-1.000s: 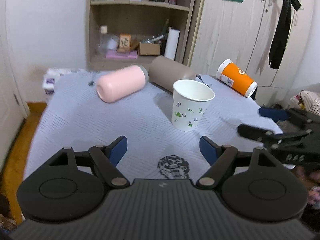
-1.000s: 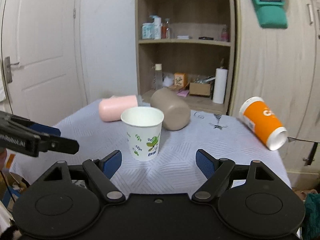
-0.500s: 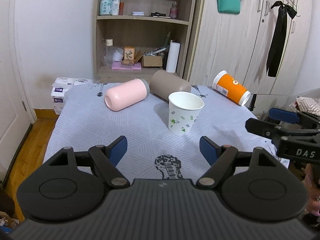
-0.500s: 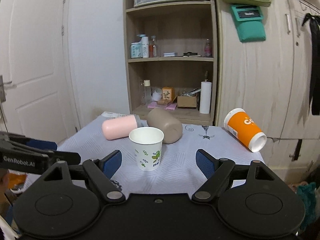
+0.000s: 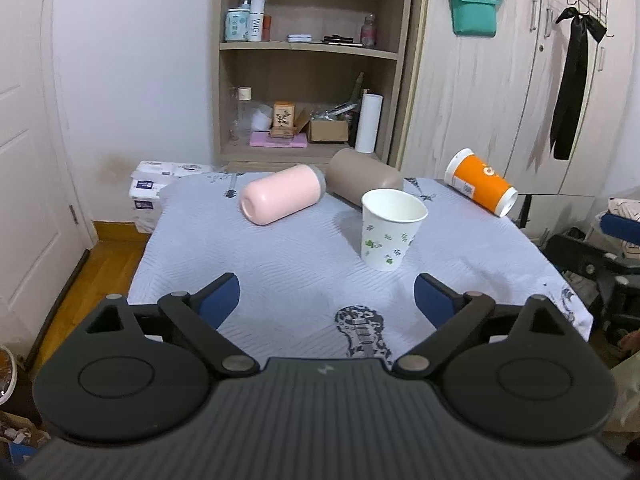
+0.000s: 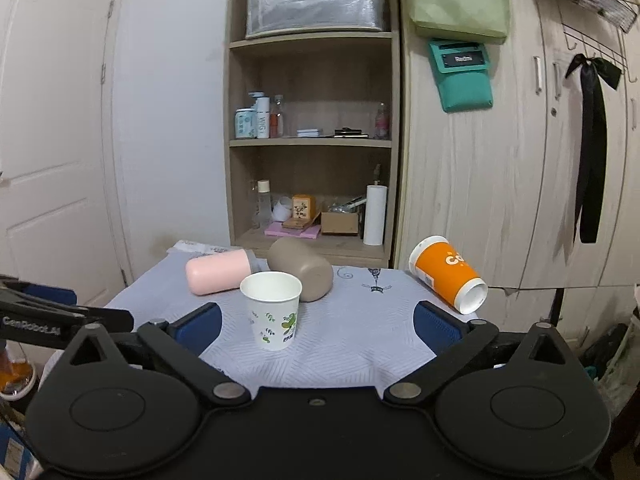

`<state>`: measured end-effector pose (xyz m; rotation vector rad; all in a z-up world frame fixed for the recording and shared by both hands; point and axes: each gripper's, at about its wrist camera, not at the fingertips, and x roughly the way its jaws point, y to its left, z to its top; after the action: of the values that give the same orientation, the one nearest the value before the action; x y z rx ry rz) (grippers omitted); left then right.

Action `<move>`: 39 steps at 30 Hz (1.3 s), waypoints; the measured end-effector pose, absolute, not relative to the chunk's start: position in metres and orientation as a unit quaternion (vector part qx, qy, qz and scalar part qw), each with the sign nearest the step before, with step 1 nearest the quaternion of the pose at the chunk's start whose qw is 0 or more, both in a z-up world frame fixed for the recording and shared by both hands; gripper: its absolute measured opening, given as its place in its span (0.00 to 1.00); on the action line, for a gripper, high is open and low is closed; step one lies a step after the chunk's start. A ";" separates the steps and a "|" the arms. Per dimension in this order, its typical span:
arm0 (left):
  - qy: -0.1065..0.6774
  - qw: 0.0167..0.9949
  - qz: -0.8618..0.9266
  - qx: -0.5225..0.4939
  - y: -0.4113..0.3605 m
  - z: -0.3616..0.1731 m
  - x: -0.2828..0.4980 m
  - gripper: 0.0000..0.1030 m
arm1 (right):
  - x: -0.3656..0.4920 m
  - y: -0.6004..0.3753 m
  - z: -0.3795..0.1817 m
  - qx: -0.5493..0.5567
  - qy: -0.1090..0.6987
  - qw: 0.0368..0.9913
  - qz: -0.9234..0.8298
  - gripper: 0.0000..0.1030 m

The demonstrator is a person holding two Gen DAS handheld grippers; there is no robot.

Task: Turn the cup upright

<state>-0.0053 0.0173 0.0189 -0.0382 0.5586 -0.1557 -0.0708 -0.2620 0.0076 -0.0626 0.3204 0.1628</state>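
Note:
A white paper cup with green leaf print (image 5: 390, 233) stands upright on the grey-blue cloth table (image 5: 280, 272); it also shows in the right wrist view (image 6: 275, 309). My left gripper (image 5: 326, 300) is open and empty, well short of the cup. My right gripper (image 6: 317, 322) is open and empty, also back from the cup. An orange cup (image 5: 480, 187) lies on its side at the far right edge of the table; it also shows in the right wrist view (image 6: 448, 274). A pink bottle (image 5: 280, 198) and a taupe tumbler (image 5: 362, 178) lie on their sides behind the white cup.
A wooden shelf unit (image 5: 308, 60) with bottles and boxes stands behind the table, next to pale wardrobe doors (image 5: 500, 92). A door (image 6: 52, 160) is at the left. The left gripper's body (image 6: 48, 316) shows at the left of the right wrist view.
Both grippers have pulled back and up from the table, so the cups look smaller and farther. The white cup stands where it was. Both stay open.

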 end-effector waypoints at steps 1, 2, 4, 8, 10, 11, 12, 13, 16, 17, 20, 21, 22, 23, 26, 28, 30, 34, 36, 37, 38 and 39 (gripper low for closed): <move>0.277 0.958 -0.075 -0.021 0.018 0.018 -0.005 0.93 | -0.071 -0.262 0.008 -0.030 0.161 0.984 0.076 1.00; 0.278 0.957 -0.073 -0.024 0.020 0.017 -0.004 0.93 | -0.070 -0.262 0.009 -0.027 0.163 0.984 0.068 1.00; 0.282 0.957 -0.068 -0.026 0.022 0.016 -0.003 0.94 | -0.069 -0.263 0.010 -0.025 0.166 0.984 0.062 1.00; 0.277 0.959 -0.059 -0.019 0.023 0.015 -0.005 0.98 | -0.068 -0.265 0.008 -0.023 0.174 0.983 0.052 1.00; 0.272 0.960 -0.064 -0.019 0.022 0.017 -0.005 1.00 | -0.067 -0.264 0.007 -0.026 0.176 0.983 0.046 1.00; 0.271 0.961 -0.063 -0.018 0.022 0.017 -0.006 1.00 | -0.066 -0.264 0.007 -0.026 0.177 0.983 0.044 1.00; 0.268 0.961 -0.059 -0.017 0.021 0.018 -0.006 1.00 | -0.065 -0.263 0.006 -0.028 0.179 0.983 0.042 1.00; 0.267 0.962 -0.056 -0.013 0.020 0.019 -0.007 1.00 | -0.065 -0.262 0.006 -0.030 0.179 0.983 0.039 1.00; 0.272 0.961 -0.049 -0.003 0.017 0.019 -0.007 1.00 | -0.064 -0.260 0.006 -0.034 0.182 0.982 0.033 1.00; 0.274 0.961 -0.047 -0.003 0.017 0.019 -0.007 1.00 | -0.064 -0.261 0.005 -0.033 0.184 0.982 0.033 1.00; 0.280 0.959 -0.041 -0.003 0.017 0.019 -0.007 1.00 | -0.064 -0.259 0.005 -0.040 0.191 0.980 0.034 1.00; 0.278 0.960 -0.039 -0.002 0.017 0.019 -0.008 1.00 | -0.064 -0.257 0.004 -0.045 0.193 0.980 0.034 1.00; 0.273 0.961 -0.036 -0.001 0.016 0.018 -0.009 1.00 | -0.064 -0.257 0.004 -0.048 0.194 0.979 0.033 1.00; 0.271 0.962 -0.035 0.000 0.015 0.018 -0.011 1.00 | -0.064 -0.257 0.004 -0.049 0.194 0.979 0.031 1.00; 0.272 0.962 -0.039 0.004 0.014 0.016 -0.012 1.00 | -0.064 -0.256 0.003 -0.050 0.197 0.979 0.030 1.00; 0.274 0.961 -0.042 0.006 0.014 0.015 -0.012 1.00 | -0.063 -0.255 0.001 -0.052 0.199 0.978 0.028 1.00; 0.276 0.960 -0.040 0.007 0.013 0.014 -0.011 1.00 | -0.062 -0.255 0.000 -0.054 0.201 0.978 0.026 1.00; 0.282 0.959 -0.039 0.008 0.013 0.012 -0.008 1.00 | -0.061 -0.255 -0.001 -0.054 0.205 0.977 0.020 1.00; 0.283 0.958 -0.038 0.006 0.014 0.011 -0.007 1.00 | -0.061 -0.255 -0.001 -0.056 0.205 0.977 0.017 1.00; 0.283 0.958 -0.037 0.006 0.014 0.011 -0.007 1.00 | -0.061 -0.256 -0.001 -0.056 0.206 0.977 0.016 1.00; 0.283 0.958 -0.035 0.007 0.014 0.011 -0.006 1.00 | -0.061 -0.256 -0.001 -0.057 0.206 0.977 0.015 1.00; 0.283 0.958 -0.033 0.008 0.014 0.010 -0.005 1.00 | -0.060 -0.256 -0.001 -0.056 0.207 0.977 0.013 1.00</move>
<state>-0.0050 0.0143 0.0105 0.0168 0.5744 -0.0665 -0.0604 -0.2563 -0.0011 -0.1129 0.4181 0.0257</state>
